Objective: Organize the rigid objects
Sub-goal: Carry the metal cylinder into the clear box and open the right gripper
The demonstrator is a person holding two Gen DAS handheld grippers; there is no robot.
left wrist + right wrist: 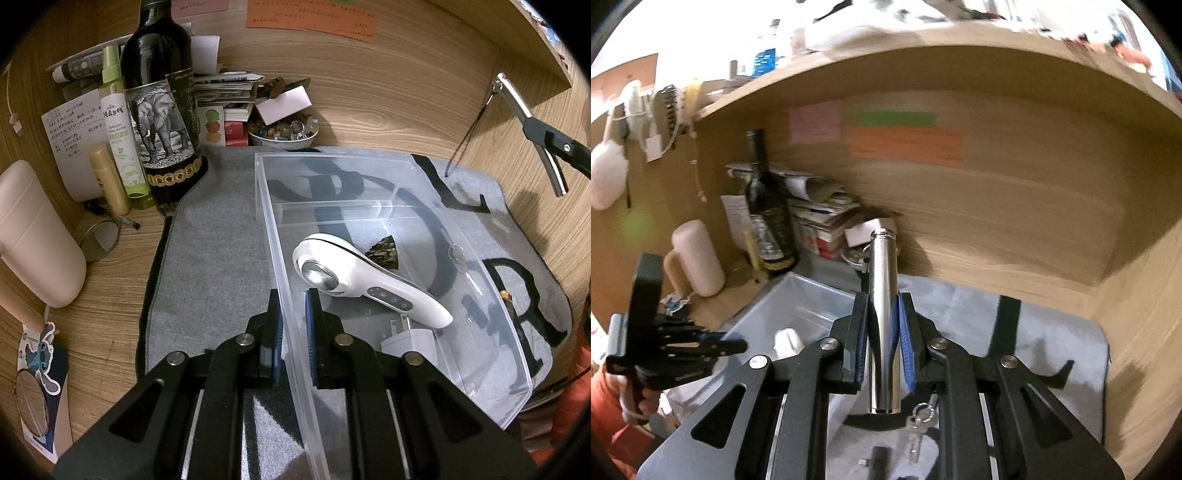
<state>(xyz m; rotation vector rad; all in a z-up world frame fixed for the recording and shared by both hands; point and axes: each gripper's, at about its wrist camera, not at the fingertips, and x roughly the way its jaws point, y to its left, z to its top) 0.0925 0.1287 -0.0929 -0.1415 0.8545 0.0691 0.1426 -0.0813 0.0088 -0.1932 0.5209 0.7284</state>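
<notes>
1. Right wrist view: the right hand-held gripper [882, 343] is clamped on a shiny metal cylinder [882, 295], which stands out ahead of the pads, lifted clear of the grey mat [1034, 332] on the table [713, 306].
2. Below it a bunch of keys [921, 417] and a small dark adapter [879, 456] lie on the mat, apparently not yet sorted.
3. In the left wrist view, the left hand-held gripper [293, 332] is closed on the near wall of the clear plastic bin [332, 162], steadying it.
4. Inside the bin lie a white handheld device [354, 277], a white plug [410, 341] and a small dark cone-shaped piece [382, 251]; so the task looks partway done.
5. The right one points slightly downward, toward the bin's far end, with the cylinder held nearly along its fingers; the left tilts more steeply down.
</notes>
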